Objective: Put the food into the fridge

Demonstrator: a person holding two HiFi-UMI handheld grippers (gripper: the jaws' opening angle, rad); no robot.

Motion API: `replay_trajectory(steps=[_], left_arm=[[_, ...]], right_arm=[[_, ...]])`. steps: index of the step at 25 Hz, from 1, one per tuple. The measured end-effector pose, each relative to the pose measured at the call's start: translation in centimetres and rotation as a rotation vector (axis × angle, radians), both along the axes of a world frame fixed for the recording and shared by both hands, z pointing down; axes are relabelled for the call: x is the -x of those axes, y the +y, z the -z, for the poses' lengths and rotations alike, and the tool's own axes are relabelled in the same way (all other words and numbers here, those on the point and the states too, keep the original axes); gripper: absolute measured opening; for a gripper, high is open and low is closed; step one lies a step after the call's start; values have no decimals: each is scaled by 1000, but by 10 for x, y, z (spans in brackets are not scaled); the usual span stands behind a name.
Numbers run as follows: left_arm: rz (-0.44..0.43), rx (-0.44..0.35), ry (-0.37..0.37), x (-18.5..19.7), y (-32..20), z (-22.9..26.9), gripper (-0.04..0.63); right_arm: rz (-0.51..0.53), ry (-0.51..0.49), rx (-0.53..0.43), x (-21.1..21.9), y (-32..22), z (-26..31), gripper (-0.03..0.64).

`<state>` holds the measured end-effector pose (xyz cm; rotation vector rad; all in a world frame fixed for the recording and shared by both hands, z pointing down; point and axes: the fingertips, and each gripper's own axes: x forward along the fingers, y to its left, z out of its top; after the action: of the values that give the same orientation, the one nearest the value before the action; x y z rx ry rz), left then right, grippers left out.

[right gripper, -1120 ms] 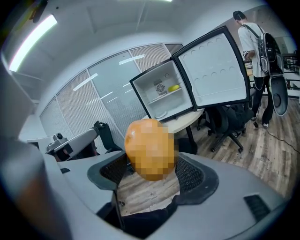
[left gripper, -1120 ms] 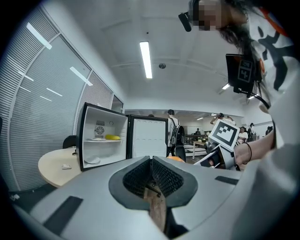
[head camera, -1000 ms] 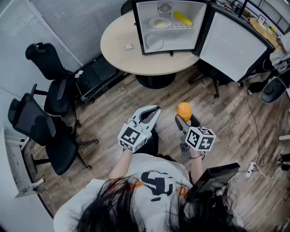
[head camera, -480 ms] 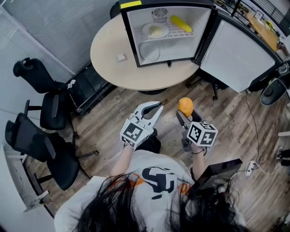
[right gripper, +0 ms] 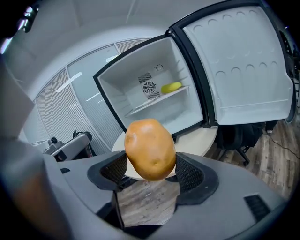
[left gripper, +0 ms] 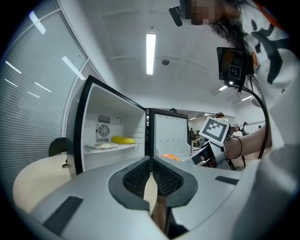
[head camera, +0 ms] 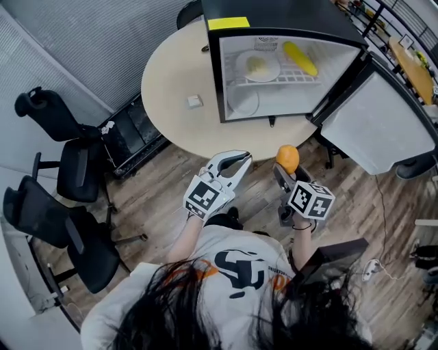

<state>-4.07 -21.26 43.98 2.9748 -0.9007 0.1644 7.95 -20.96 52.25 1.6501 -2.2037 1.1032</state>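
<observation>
An open fridge (head camera: pixel 294 17) is seen on a round table (head camera: pixel 178 89), door (head camera: pixel 387 126) swung wide right. Its upper shelf (head camera: pixel 287 74) is crowded by a plate (head camera: pixel 258 66) and yellow food (head camera: pixel 300 58); the lower compartment (head camera: pixel 294 102) is occupied left by a dish (head camera: pixel 244 102), bare at right.

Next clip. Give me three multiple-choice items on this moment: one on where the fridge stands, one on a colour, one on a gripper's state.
1. Where does the fridge stand?
A. On a cart
B. On the round table
C. On a kitchen counter

2. What colour is the long food on the fridge's upper shelf?
A. Green
B. Yellow
C. Purple

3. How is the left gripper?
A. Shut, empty
B. Shut on a cup
C. Wide open

Key: 1 B, the head view shows the fridge standing on the tabletop. 2 B, it shows yellow in all three views. 3 A, its jaws meet with nothing between them.
</observation>
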Motion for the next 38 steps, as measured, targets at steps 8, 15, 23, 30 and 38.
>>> replay_trajectory(steps=[8,15,23,30,38], left_arm=[[-16,47,20,-1,-27,-13,13],[-33,75,18,-15,-37,-24,14],[5,65,75,-25,-80,-23,14],[4,80,67,-45,-108,-32,14],[3,91,54,-61,-125,-40,14]], right_arm=[[3,4,32,7,-23,-4,334],[-28,-13,60,-9,-34,-13,334],[-42,-38,61,-32,-74,-20,334],[-39,-22,64,-53,-120,-32,334],[-54,40,71,-71,-179,-50,334]])
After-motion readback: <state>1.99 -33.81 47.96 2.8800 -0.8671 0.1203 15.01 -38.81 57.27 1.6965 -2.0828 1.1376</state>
